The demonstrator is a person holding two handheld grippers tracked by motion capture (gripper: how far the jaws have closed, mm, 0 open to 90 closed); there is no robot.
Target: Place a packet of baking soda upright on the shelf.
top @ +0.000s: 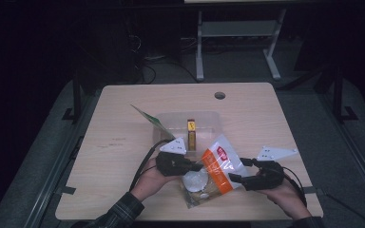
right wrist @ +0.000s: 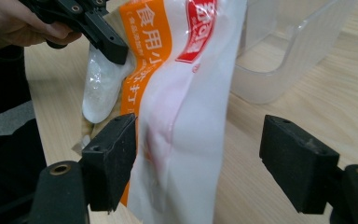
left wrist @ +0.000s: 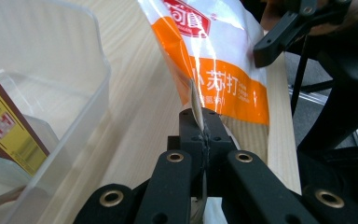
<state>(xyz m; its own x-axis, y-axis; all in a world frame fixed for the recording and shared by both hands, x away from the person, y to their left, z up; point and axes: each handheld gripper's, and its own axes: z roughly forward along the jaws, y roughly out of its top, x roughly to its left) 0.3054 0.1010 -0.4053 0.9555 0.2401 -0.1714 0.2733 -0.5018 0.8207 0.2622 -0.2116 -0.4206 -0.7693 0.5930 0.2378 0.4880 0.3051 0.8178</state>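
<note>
Orange-white bag (top: 217, 167) tilted, top toward bin (top: 209, 121)

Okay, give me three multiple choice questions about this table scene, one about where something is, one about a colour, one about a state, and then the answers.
1. Where does the yellow and brown box sit?
A. inside the clear tub
B. on the floor
C. on the bag

2. What colour is the band across the snack bag?
A. blue
B. orange
C. green

3. How does the left claw stand?
A. wide open
B. shut on the bag's edge
C. shut on the tub's rim

Answers: 1 A, the high view shows the box inside the tub's walls. 2 B, orange band with white print. 3 B, the left gripper view shows the jaws pinching the bag's thin edge.
</note>
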